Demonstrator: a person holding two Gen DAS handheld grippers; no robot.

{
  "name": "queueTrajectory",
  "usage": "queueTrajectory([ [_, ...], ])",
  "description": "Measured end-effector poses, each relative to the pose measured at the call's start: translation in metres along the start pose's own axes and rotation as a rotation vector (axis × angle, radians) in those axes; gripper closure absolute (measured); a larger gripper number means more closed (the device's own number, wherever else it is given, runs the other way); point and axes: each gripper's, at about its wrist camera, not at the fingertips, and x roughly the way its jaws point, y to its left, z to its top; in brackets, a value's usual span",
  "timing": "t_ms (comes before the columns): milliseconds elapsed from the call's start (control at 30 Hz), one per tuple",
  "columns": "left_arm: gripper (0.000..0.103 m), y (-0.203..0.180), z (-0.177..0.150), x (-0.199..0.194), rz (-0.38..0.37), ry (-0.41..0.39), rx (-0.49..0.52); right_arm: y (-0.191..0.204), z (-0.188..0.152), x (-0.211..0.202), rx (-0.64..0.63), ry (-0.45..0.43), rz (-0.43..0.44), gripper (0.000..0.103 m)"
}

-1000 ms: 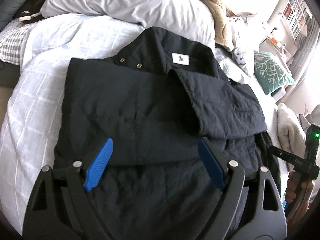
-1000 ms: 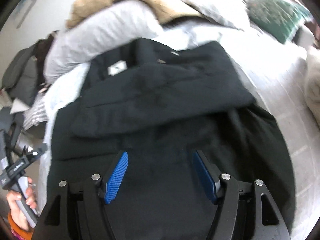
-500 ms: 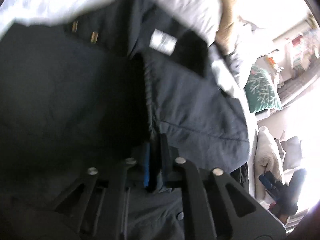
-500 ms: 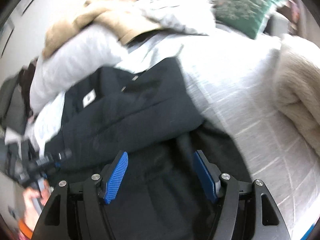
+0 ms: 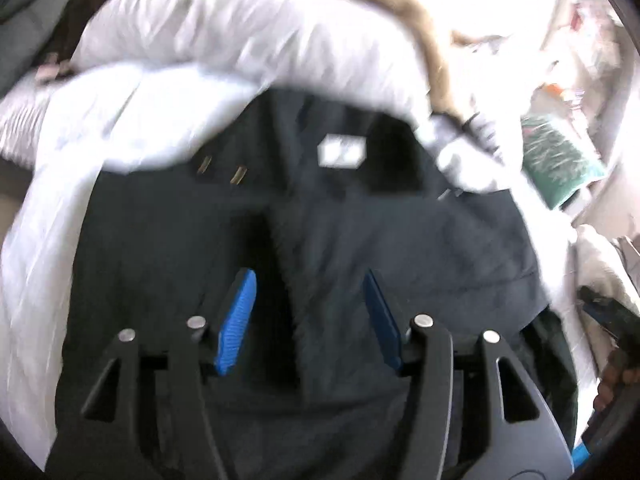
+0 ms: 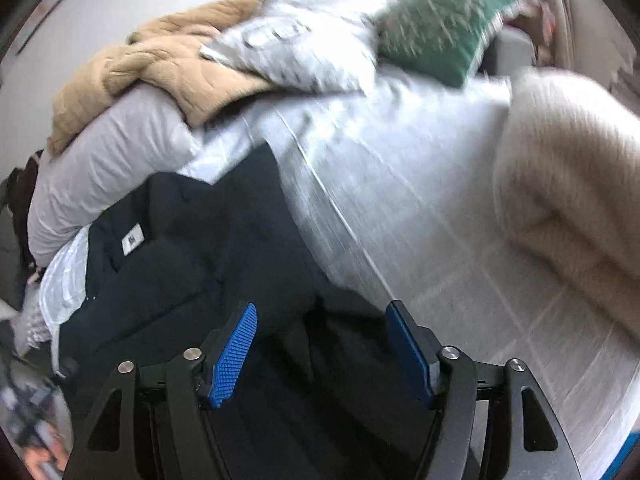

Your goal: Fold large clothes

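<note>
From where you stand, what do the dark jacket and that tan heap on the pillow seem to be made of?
The dark jacket looks like matte navy woven cloth, perhaps lightly padded: soft creases, no shine. The tan heap looks like plush fleece or knit: fuzzy, ridged surface. Blur leaves both uncertain.

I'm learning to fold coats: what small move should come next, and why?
Probably close the right gripper on the jacket's lower edge. Its jaws are closing with dark fabric between them, while the left gripper is opening, and the bottom part is not yet folded up.
</note>
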Motion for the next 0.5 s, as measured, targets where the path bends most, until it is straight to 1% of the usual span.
queueTrajectory([
  [67, 0.046, -0.011, 0.004, 0.007, -0.046, -0.003, 0.034, 0.018, 0.0, 0.004, -0.075, -0.023, 0.048, 0.053],
  [133, 0.046, -0.021, 0.0, 0.028, -0.09, 0.025, 0.059, 0.04, -0.005, 0.015, -0.16, -0.034, 0.107, 0.058],
  [167, 0.046, -0.026, -0.002, 0.042, -0.102, 0.047, 0.068, 0.047, -0.007, 0.021, -0.19, -0.034, 0.109, 0.061],
  [200, 0.046, -0.027, -0.01, 0.054, -0.103, 0.077, 0.076, 0.053, -0.01, 0.03, -0.221, -0.03, 0.095, 0.062],
  [233, 0.046, -0.027, -0.017, 0.069, -0.088, 0.103, 0.08, 0.056, -0.012, 0.042, -0.241, -0.02, 0.062, 0.063],
  [267, 0.046, -0.029, -0.024, 0.079, -0.084, 0.108, 0.079, 0.054, -0.012, 0.055, -0.245, -0.002, 0.009, 0.064],
  [300, 0.046, -0.028, -0.029, 0.083, -0.086, 0.094, 0.086, 0.049, -0.012, 0.068, -0.231, 0.021, -0.045, 0.065],
  [333, 0.044, -0.028, -0.032, 0.085, -0.09, 0.071, 0.097, 0.037, -0.011, 0.08, -0.206, 0.046, -0.084, 0.072],
  [367, 0.043, -0.027, -0.038, 0.086, -0.105, 0.046, 0.114, 0.024, -0.01, 0.089, -0.173, 0.066, -0.089, 0.085],
  [400, 0.043, -0.025, -0.04, 0.087, -0.119, 0.035, 0.115, 0.011, -0.009, 0.098, -0.135, 0.082, -0.092, 0.091],
  [433, 0.043, -0.022, -0.041, 0.09, -0.135, 0.033, 0.103, 0.0, -0.008, 0.102, -0.108, 0.084, -0.104, 0.093],
  [500, 0.042, -0.017, -0.038, 0.091, -0.156, 0.034, 0.078, -0.005, -0.005, 0.101, -0.085, 0.087, -0.088, 0.093],
])
